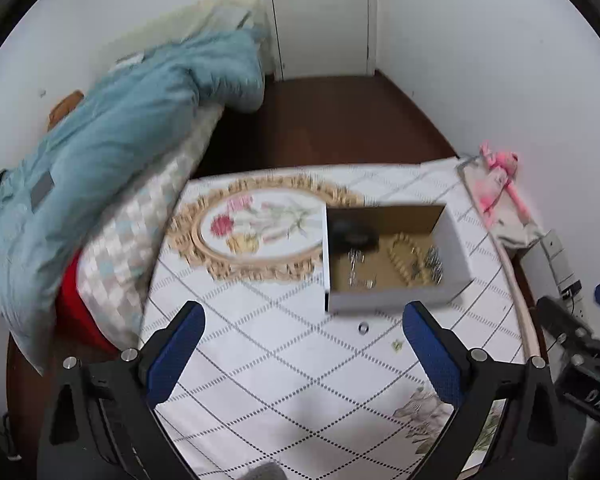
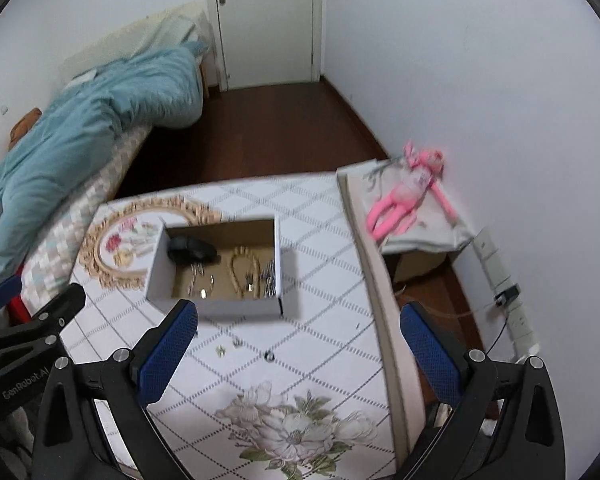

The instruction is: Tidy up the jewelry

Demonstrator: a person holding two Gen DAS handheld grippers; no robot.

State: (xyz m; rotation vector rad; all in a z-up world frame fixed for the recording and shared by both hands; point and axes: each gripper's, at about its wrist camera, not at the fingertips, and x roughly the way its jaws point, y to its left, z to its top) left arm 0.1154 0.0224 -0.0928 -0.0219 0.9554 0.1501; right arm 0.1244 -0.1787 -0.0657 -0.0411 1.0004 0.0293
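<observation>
"How did the jaws stand, from where you were?"

"Both pairs were spread wide with nothing between them. The left gripper (image 1: 302,344) hung over the near part of the worktop (image 1: 260,320), and the right gripper (image 2: 298,344) hovered beside it, its right finger out past the worktop's right edge."

"And the jewelry?"

"Most of it lay in the open white box (image 2: 220,308) a little beyond the jaws: a beaded necklace (image 2: 242,270), some silvery pieces (image 2: 270,278) along the right wall, and a dark object (image 2: 190,250) in the far left corner that I could not identify. Loose on the cloth, between the box and the jaws, sat a small ring (image 1: 363,327) and a tiny earring-like piece (image 1: 397,345); the right view showed another speck just left of it, too small to name."

"So which step was it?"

"I judged it a pause between pickups, with the stragglers still to go in."

"What did the next move need?"

"A low, careful descent onto the ring, I'd say, jaws narrowed around it. It was small and flat on cloth, so the pads could easily slide over it or snag the fabric."

"Anything further out?"

"A pink plush toy (image 2: 408,196) to the far right, and a bed (image 2: 80,120) with a blue quilt at left."
</observation>
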